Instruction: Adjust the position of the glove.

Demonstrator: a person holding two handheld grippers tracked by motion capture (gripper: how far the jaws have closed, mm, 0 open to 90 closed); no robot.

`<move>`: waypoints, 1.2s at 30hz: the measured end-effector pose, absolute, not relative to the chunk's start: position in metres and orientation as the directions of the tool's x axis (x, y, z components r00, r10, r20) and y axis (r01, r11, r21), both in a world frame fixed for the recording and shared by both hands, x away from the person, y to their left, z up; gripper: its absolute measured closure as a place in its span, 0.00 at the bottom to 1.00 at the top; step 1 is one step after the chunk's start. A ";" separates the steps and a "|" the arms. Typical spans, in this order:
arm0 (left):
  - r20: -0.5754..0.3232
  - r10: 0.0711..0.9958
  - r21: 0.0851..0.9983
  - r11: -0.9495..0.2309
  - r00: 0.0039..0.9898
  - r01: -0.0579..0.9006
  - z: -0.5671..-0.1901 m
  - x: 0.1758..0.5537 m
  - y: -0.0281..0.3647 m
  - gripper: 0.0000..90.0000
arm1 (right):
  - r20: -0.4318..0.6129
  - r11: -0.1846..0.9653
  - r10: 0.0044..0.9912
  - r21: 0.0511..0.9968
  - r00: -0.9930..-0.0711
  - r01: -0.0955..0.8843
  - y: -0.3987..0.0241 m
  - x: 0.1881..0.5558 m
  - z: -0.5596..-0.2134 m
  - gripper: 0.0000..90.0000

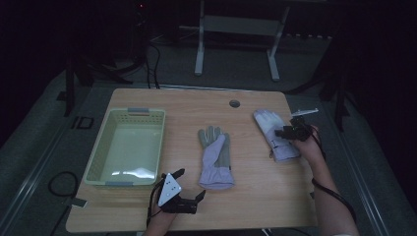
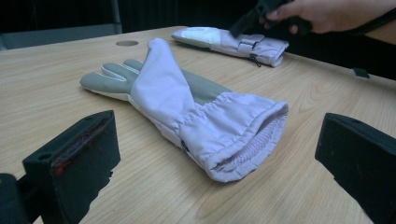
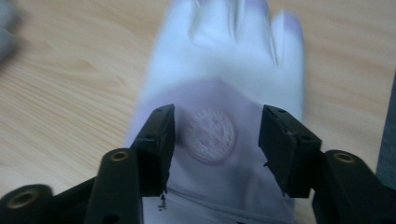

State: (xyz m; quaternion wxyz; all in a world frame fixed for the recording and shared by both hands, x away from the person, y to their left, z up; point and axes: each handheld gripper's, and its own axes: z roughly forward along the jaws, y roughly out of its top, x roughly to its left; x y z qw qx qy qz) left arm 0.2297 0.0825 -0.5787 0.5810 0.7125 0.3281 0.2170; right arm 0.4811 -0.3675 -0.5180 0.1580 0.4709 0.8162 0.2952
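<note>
Two pale lilac gloves lie on the wooden table (image 1: pixel 255 187). The middle glove (image 1: pixel 215 156) lies palm side up with its thumb folded over, cuff toward me (image 2: pixel 243 135). My left gripper (image 1: pixel 189 186) stands open just short of that cuff, its jaws wide apart on either side. The second glove (image 1: pixel 275 132) lies at the right, back side up, with a round emblem (image 3: pixel 208 135). My right gripper (image 1: pixel 286 132) hovers open right over it, one jaw on each side of the emblem, nothing pinched between them. The second glove (image 2: pixel 233 42) also lies far off in the left gripper view.
A pale green plastic basket (image 1: pixel 98 162) stands on the table's left part. A round cable hole (image 1: pixel 234 103) sits near the far edge. Beyond the table stands a white frame (image 1: pixel 236 29) on the dark floor.
</note>
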 end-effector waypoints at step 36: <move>-0.075 0.718 0.969 -0.112 0.692 0.222 -0.578 0.231 0.082 0.00 | 0.175 0.198 0.882 0.704 -0.438 0.682 -0.341 0.373 -0.436 0.88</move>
